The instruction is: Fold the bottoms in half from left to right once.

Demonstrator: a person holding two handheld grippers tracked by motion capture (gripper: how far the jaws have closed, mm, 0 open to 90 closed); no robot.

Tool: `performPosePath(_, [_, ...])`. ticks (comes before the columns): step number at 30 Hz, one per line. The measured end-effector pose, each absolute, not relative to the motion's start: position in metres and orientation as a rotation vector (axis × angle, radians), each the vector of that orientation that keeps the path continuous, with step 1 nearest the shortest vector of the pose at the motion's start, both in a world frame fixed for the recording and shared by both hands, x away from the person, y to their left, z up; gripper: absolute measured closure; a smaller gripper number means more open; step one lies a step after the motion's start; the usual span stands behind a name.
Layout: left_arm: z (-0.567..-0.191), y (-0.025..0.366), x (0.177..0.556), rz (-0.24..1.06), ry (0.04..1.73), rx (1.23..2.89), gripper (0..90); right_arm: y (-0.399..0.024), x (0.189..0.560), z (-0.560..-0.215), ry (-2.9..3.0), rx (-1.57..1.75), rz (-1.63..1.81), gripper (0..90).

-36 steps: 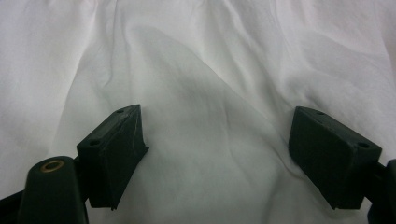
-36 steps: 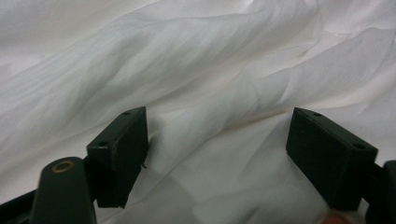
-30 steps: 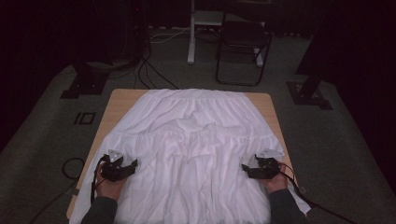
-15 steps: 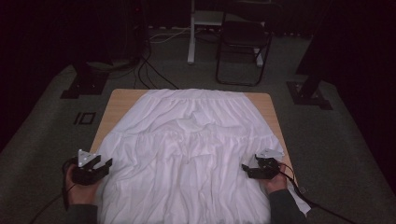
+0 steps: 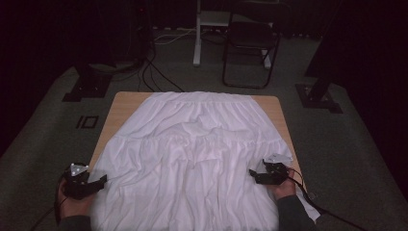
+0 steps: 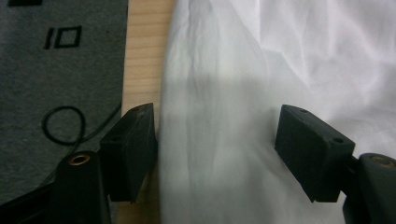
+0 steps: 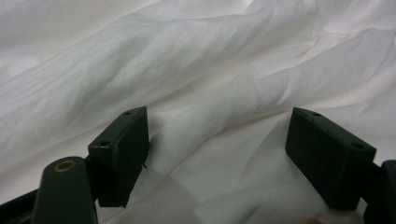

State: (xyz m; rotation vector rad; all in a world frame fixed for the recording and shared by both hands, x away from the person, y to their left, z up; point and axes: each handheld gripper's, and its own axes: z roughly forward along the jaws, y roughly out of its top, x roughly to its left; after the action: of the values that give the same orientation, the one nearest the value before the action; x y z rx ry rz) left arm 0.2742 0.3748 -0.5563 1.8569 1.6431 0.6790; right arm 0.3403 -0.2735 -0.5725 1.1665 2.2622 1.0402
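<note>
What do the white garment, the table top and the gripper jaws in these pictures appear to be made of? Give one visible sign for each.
White tiered skirt: thin woven cloth, probably cotton, matt; it creases softly and gathers in ruffled seams.
Table top: light wood or wood-look laminate; fine straight grain, dull finish.
Left gripper and right gripper jaws: black matt blocks, probably plastic or rubber; flat moulded faces with small screw holes.

High view looks down; gripper views sit close (sharing the white cloth (image 5: 192,159)).
</note>
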Motion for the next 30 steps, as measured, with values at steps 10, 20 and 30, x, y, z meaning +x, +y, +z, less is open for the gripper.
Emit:
performPosePath(10, [-0.552, 0.372, 0.273, 0.641, 1.602, 1.886, 73.9, -0.273, 0.340, -0.573, 2.262, 1.167, 1.040, 20.8])
performPosePath(20, [-0.532, 0.383, 0.266, 0.855, 1.646, 1.872, 88.2, -0.312, 0.317, -0.538, 2.123, 1.215, 1.044, 42.0])
performPosePath(30, [-0.522, 0.401, 0.273, 0.953, 1.694, 1.860, 88.3, -0.371, 0.297, -0.562, 1.993, 1.454, 0.878, 27.0])
